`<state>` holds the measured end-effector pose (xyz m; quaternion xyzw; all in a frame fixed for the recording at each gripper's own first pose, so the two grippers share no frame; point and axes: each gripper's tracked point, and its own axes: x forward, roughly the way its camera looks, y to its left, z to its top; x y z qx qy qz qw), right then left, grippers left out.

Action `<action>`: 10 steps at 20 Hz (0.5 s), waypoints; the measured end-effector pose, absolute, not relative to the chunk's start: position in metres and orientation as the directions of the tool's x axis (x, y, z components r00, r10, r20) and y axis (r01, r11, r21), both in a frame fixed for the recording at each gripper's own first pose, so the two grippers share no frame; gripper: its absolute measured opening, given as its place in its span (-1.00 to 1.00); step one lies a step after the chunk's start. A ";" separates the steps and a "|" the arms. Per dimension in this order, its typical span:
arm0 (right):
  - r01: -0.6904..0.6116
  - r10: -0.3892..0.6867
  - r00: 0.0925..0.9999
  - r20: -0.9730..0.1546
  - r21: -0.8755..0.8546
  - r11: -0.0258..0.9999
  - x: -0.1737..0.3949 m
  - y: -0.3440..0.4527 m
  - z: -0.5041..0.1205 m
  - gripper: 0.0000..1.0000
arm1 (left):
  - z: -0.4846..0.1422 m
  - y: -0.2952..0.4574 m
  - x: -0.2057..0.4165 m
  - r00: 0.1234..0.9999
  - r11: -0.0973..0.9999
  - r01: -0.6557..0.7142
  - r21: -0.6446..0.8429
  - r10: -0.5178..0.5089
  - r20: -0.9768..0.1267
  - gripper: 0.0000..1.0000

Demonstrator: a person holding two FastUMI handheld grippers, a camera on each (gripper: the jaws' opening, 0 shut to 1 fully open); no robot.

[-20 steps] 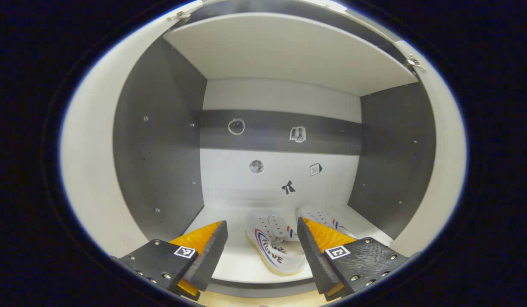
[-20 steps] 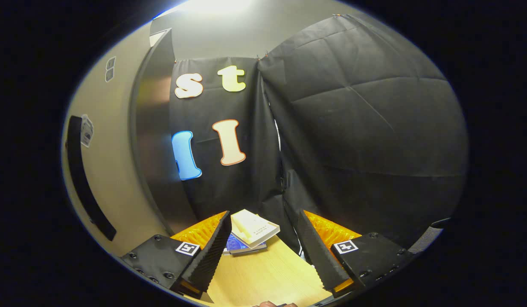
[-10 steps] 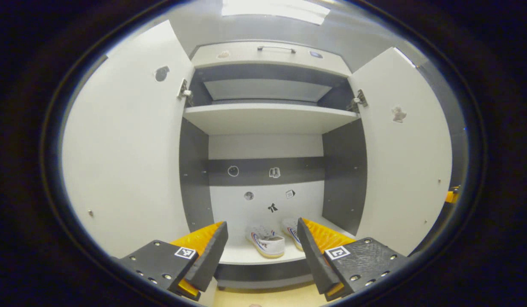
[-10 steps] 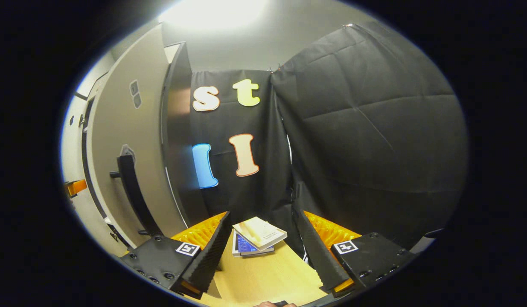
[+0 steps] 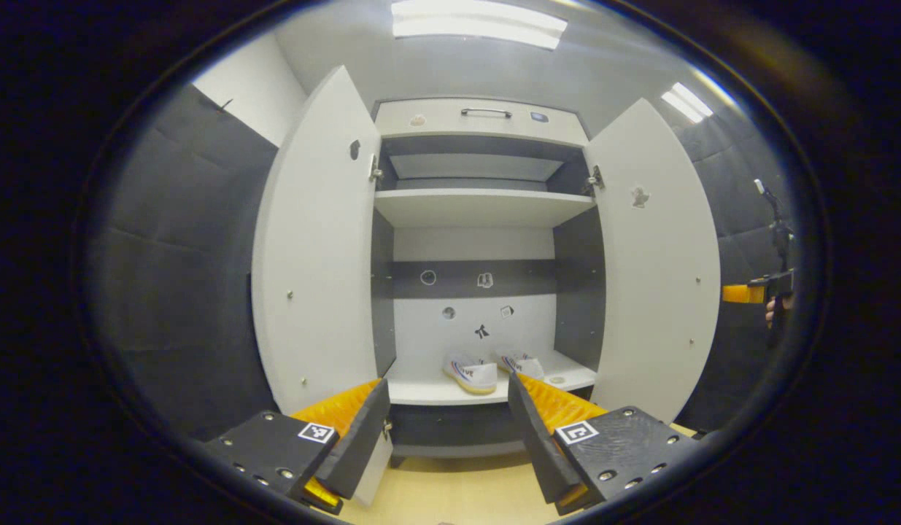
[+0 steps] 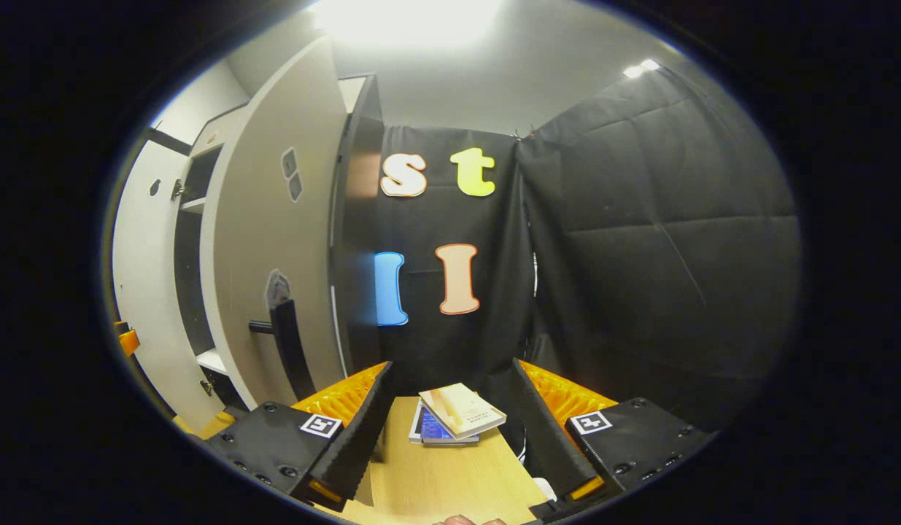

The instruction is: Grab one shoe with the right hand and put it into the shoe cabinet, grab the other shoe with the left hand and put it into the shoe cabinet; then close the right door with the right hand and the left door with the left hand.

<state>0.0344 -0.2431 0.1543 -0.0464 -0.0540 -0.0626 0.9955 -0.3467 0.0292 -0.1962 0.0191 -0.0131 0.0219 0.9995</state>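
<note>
Recording booth staged as a home corner. Black cloth [image 5: 180, 277] hangs as walls on both sides; strip lights [image 5: 479, 18] sit in a plain ceiling. Only furniture: a white shoe cabinet [image 5: 479, 120] with both doors open, small stickers [image 5: 481, 332] on its back panel, two shoes [image 5: 472, 374] on the bottom shelf. Books [image 6: 457, 415] lie on a wood-grain surface [image 6: 443, 481].

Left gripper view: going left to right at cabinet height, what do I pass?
Left door → first shoe → second shoe → right door → right gripper, held beyond the door's edge.
</note>
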 end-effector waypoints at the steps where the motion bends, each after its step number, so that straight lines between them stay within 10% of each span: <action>1: 0.109 -0.098 0.989 0.112 -0.098 0.989 0.037 -0.234 0.155 0.95 | -0.205 0.036 -0.358 0.998 0.998 -0.056 0.027 0.056 0.009 0.86; 10: 0.062 -0.056 0.995 0.086 -0.068 0.996 0.033 -0.193 0.154 0.83 | -0.252 0.116 -0.444 0.977 0.977 -0.205 -0.066 0.200 -0.080 0.87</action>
